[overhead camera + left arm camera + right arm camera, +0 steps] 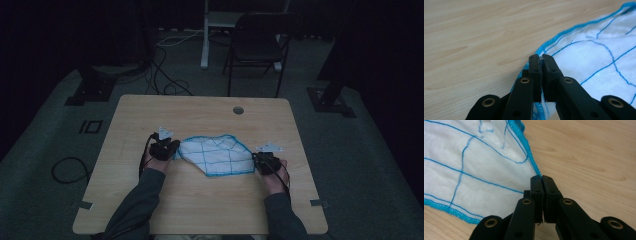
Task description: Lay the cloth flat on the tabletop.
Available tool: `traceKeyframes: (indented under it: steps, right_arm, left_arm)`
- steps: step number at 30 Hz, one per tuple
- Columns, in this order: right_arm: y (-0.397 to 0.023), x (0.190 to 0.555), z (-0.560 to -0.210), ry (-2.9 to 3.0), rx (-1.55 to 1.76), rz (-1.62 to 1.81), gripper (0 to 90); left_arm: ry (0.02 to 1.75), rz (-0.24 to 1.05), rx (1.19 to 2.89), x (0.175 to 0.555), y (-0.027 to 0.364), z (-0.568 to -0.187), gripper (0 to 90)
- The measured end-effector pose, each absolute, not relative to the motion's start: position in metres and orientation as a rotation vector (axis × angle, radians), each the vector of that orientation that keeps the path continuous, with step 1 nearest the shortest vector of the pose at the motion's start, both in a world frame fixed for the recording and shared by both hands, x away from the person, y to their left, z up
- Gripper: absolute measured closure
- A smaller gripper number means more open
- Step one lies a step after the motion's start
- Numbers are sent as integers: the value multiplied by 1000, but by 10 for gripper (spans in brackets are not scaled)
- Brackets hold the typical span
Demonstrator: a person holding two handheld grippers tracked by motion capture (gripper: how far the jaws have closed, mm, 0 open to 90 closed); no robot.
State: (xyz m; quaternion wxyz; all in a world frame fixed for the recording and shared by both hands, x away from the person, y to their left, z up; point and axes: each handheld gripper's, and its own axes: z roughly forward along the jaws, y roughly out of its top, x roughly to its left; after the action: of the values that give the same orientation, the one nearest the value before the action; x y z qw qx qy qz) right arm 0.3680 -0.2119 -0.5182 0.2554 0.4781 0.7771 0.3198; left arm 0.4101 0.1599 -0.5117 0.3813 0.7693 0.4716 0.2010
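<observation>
Both claws, left claw (172, 148) and right claw (256, 159), clamped on blue-checked white cloth (216, 155), unlabelled.

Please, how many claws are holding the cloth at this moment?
2. The left claw is shut on the cloth at its left edge; the right claw pinches its right corner.

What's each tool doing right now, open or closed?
Left tool: closed on the cloth's edge.
Right tool: closed on the cloth's corner.

White cloth (217, 155), blue grid lines, blue hem; light wood-grain table (200, 205).
</observation>
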Motion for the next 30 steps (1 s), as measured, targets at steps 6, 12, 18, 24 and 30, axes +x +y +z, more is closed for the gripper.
traceKeyframes:
  steps: [6,12,18,24,30]
  right_arm:
    - [-206,368,-520,2103,1291,836,813]
    - [-194,358,-507,2112,1189,920,750]
    - [-170,354,-507,2195,1097,987,739]
    - [-144,349,-514,2273,1024,1042,726]
    - [-109,343,-518,2348,920,1082,667]
  left_arm:
    - [1218,499,1989,414,156,-518,863]
    - [1188,488,1977,410,156,-513,753]
    - [1159,503,1959,397,157,-505,708]
    - [1138,514,1938,385,160,-498,700]
    - [1129,507,1923,372,165,-497,700]
